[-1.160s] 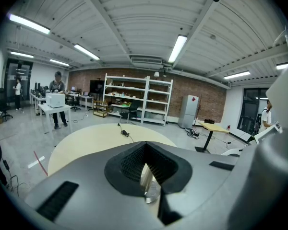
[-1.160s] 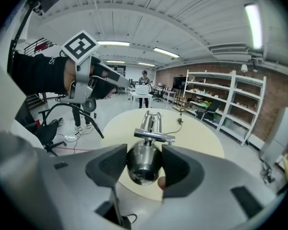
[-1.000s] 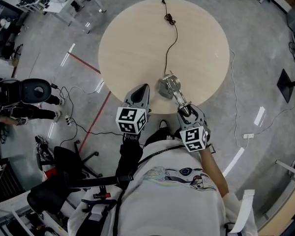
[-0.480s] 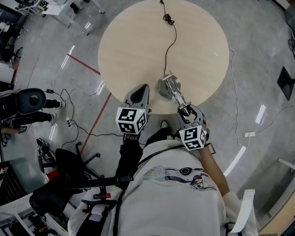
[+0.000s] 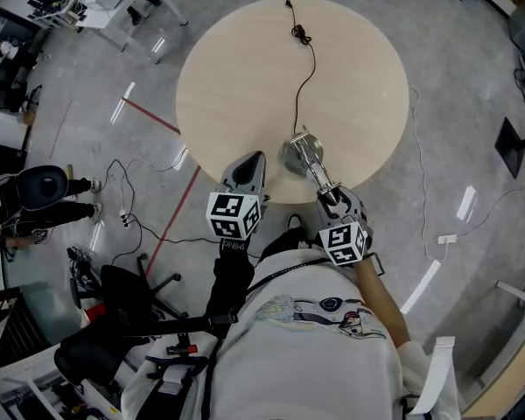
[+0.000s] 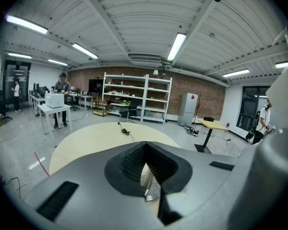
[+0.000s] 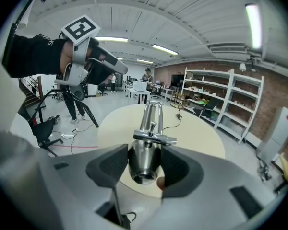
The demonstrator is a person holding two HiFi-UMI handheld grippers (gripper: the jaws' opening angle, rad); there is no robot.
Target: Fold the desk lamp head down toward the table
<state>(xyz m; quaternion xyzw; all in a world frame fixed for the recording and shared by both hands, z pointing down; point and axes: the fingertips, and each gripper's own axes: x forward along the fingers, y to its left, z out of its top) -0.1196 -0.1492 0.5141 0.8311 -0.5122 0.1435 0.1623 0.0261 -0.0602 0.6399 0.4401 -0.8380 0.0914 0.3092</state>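
My right gripper [image 7: 145, 152] is spread wide, both pads snug on the lamp head [image 7: 144, 166]. In the head view the head hangs just past the lower rim of the round table [image 5: 245, 77], over the floor. The lamp base [image 5: 293, 156] stands close inside that rim. My left gripper [image 5: 256, 156] is pinched together on nothing, just left of the base at the same rim. The upper tabletop lies open, crossed only by the cable [image 5: 304, 68].

In the head view the lamp head [image 7: 143, 163] is largely hidden by the right tongs [image 5: 335, 201]; the cord's far end [image 5: 290, 3] cannot be resolved.
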